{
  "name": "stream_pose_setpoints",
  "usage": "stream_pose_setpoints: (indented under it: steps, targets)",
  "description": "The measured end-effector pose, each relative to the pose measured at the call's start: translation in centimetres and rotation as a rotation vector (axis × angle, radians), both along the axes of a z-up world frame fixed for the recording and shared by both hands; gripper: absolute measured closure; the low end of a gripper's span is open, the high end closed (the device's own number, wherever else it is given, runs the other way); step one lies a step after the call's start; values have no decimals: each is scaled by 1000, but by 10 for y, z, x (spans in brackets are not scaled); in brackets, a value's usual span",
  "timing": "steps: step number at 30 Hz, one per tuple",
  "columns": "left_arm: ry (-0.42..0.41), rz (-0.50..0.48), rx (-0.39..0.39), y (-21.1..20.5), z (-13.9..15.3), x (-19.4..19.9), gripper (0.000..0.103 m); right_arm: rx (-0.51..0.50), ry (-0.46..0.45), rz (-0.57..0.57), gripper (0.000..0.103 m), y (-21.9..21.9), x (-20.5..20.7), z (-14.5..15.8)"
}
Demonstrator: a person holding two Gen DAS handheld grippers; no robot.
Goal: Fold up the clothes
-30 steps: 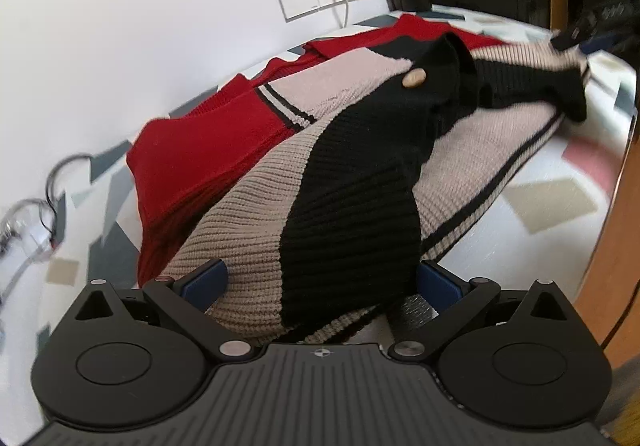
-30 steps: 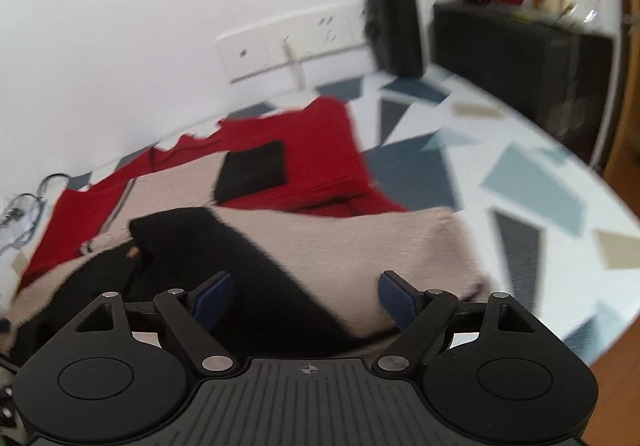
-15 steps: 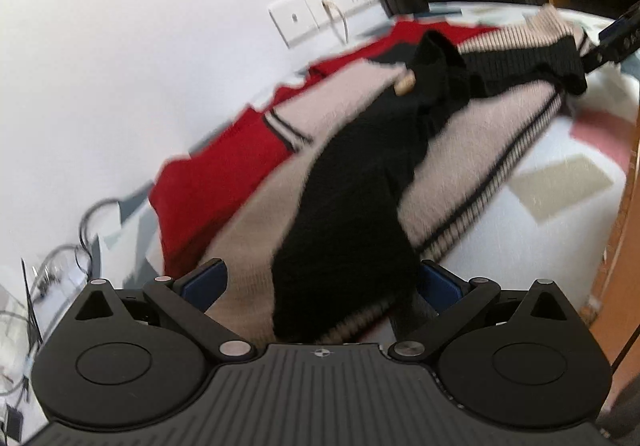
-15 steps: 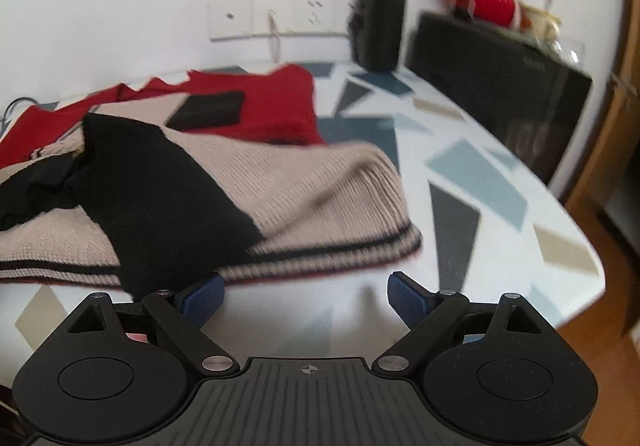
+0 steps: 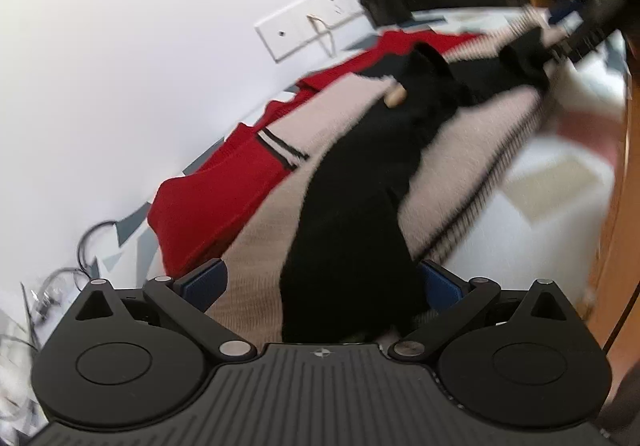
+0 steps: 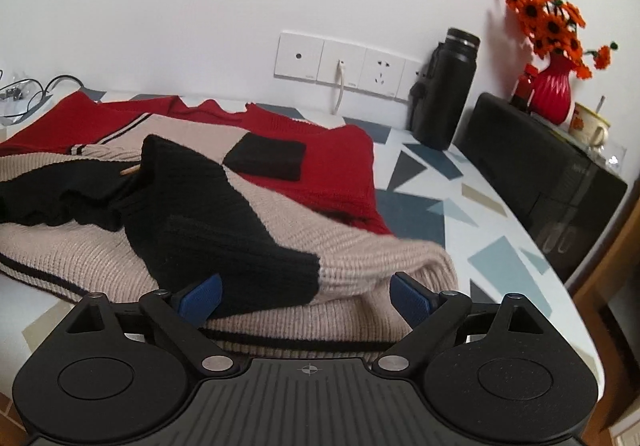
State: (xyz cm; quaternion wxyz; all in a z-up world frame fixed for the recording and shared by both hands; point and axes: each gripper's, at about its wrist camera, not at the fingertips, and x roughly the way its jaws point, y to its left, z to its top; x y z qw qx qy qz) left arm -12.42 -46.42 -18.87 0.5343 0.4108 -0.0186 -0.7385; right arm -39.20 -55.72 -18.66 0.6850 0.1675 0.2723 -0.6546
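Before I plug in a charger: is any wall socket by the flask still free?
Yes: in the right wrist view a socket beside the flask has nothing in it, while the one left of it holds a white plug.

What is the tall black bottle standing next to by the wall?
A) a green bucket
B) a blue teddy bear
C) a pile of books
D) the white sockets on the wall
D. In the right wrist view the black bottle stands on the patterned table against the wall, right beside the row of white sockets.
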Motion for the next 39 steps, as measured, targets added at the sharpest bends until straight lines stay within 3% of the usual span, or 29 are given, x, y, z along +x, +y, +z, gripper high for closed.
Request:
stream_pose_setpoints:
  steps: [4,10,13,14,22,29,34,38,39]
  targets:
    - [-87,10,-22,2,-10,3,1,13,-44,-39,14,-3,0,-6]
    - [-63,76,-137,-18,5,8,0,-19,-124,-91,14,-24,4,2]
    - [-34,152,-141,-39,8,13,0,17,-185,-85,32,-35,2,2]
    - [-27,164,-130,-44,8,16,0,25,-194,-91,32,-36,2,2]
    - [-173,80,-102,-39,-11,31,0,25,-140,-138,16,-31,7,-4]
    - [-168,115,-101,-54,-11,41,0,41,-162,-168,15,-26,14,-8]
    - [-145,43,-118,-63,-10,27,0,50,-180,-146,15,-27,25,-4]
    - [-112,-8,-117,-69,-11,15,0,76,-277,-165,7,-33,24,1]
    - [-75,-20,-100,-71,-8,16,9,79,-319,-176,5,-34,21,2]
